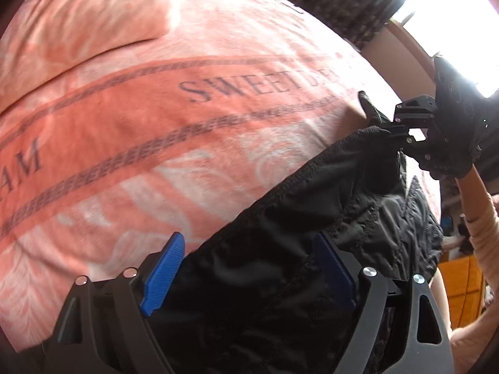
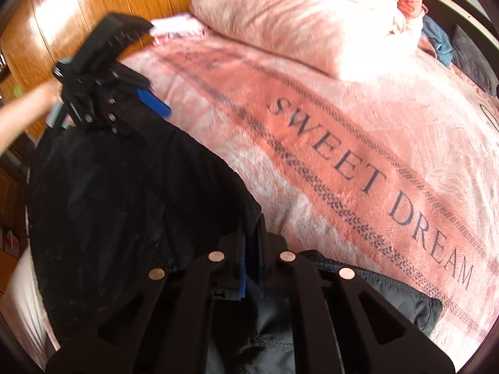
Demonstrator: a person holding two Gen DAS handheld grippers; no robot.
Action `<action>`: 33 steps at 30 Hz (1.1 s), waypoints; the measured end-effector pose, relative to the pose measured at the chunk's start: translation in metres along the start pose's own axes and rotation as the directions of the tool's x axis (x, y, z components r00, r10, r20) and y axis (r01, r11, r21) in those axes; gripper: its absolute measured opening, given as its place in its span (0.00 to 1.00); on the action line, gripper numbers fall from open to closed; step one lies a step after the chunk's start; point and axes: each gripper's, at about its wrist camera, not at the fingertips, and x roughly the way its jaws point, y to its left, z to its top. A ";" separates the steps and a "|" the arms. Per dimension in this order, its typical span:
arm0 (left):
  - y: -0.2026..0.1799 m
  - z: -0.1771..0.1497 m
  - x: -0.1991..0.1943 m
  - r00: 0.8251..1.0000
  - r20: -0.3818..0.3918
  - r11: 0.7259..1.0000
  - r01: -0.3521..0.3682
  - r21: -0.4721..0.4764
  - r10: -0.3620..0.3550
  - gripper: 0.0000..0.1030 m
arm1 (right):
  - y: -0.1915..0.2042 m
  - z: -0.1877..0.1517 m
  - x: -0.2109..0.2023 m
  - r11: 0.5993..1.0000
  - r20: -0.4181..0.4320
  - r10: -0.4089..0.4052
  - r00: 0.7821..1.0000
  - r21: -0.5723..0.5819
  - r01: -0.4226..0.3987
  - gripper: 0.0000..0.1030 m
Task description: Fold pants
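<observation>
Black pants (image 1: 296, 218) lie crumpled on a pink blanket (image 1: 156, 93) on a bed. My left gripper (image 1: 249, 271) stands wide open over one end of them, and black cloth fills the gap between its blue fingers (image 1: 165, 274). In the right wrist view the pants (image 2: 124, 202) spread to the left, and my right gripper (image 2: 252, 265) is shut on a fold of their black cloth. The left wrist view shows the right gripper (image 1: 393, 132) pinching the pants' far edge. One blue finger (image 2: 154, 103) of the left gripper shows at the upper left over the pants.
The blanket (image 2: 374, 124) reads "SWEET DREAM". A folded pink quilt (image 2: 296, 21) lies at its far end. A wooden wardrobe (image 2: 93, 0) stands behind the bed. A bright window (image 1: 452, 15) is at the upper right. A person's forearm (image 1: 480, 227) holds the right gripper.
</observation>
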 end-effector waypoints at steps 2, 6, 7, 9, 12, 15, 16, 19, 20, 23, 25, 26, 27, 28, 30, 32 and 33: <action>0.001 0.005 0.002 1.000 0.002 1.000 0.021 -0.002 -0.021 0.90 | 0.006 0.003 -0.007 1.000 0.027 0.009 1.000 -0.013 -0.008 0.05; 0.006 0.009 0.016 0.993 -0.071 0.994 0.094 -0.055 -0.098 0.91 | 0.019 0.003 -0.024 0.999 0.091 0.026 0.996 -0.033 -0.023 0.05; 0.006 0.006 0.017 0.991 -0.078 0.993 0.105 -0.058 -0.109 0.90 | 0.021 0.004 -0.028 0.999 0.110 0.030 0.994 -0.030 -0.027 0.05; -0.001 0.001 0.012 0.995 -0.062 0.997 0.078 -0.027 -0.079 0.78 | 0.022 0.004 -0.036 0.999 0.141 0.044 0.989 -0.007 -0.043 0.05; -0.005 -0.009 0.003 0.998 -0.057 1.000 0.026 -0.002 -0.026 0.30 | 0.023 0.009 -0.027 1.000 0.136 0.002 0.991 0.019 -0.004 0.05; -0.018 -0.023 -0.018 1.000 -0.014 1.000 0.004 0.014 -0.004 0.12 | 0.024 0.009 -0.022 0.999 0.129 -0.020 0.991 0.053 0.013 0.05; -0.026 -0.026 -0.026 1.000 0.011 1.000 -0.013 0.028 0.013 0.10 | 0.028 0.008 -0.024 0.998 0.136 -0.032 0.990 0.058 0.024 0.05; -0.055 -0.036 -0.055 0.991 0.103 0.995 -0.089 0.050 0.083 0.08 | 0.040 0.006 -0.040 0.995 0.177 -0.062 0.982 0.083 0.048 0.05; -0.067 -0.041 -0.066 0.983 0.141 0.990 -0.124 0.062 0.114 0.08 | 0.045 0.004 -0.050 0.994 0.196 -0.070 0.978 0.095 0.052 0.05; -0.116 -0.066 -0.096 0.939 0.244 0.957 -0.272 0.103 0.241 0.08 | 0.069 -0.007 -0.078 0.991 0.245 -0.098 0.965 0.108 0.074 0.06; -0.144 -0.088 -0.106 0.911 0.287 0.934 -0.339 0.111 0.297 0.08 | 0.091 -0.019 -0.098 0.990 0.278 -0.117 0.954 0.107 0.091 0.06; -0.157 -0.098 -0.110 0.898 0.303 0.925 -0.365 0.105 0.320 0.08 | 0.104 -0.029 -0.109 0.989 0.291 -0.128 0.948 0.103 0.102 0.06; -0.173 -0.114 -0.113 0.885 0.317 0.916 -0.389 0.099 0.341 0.08 | 0.119 -0.041 -0.119 0.989 0.303 -0.132 0.944 0.101 0.106 0.06; -0.185 -0.126 -0.115 0.875 0.328 0.908 -0.407 0.101 0.356 0.08 | 0.126 -0.048 -0.124 0.989 0.310 -0.134 0.941 0.099 0.109 0.06; -0.211 -0.151 -0.116 0.845 0.352 0.876 -0.467 0.122 0.401 0.08 | 0.152 -0.072 -0.137 0.988 0.323 -0.152 0.934 0.084 0.132 0.06; -0.234 -0.177 -0.112 0.828 0.369 0.860 -0.495 0.127 0.422 0.08 | 0.173 -0.098 -0.145 0.985 0.329 -0.169 0.929 0.092 0.147 0.06; -0.242 -0.186 -0.110 0.828 0.369 0.861 -0.494 0.122 0.423 0.09 | 0.180 -0.108 -0.147 0.985 0.325 -0.169 0.930 0.101 0.143 0.06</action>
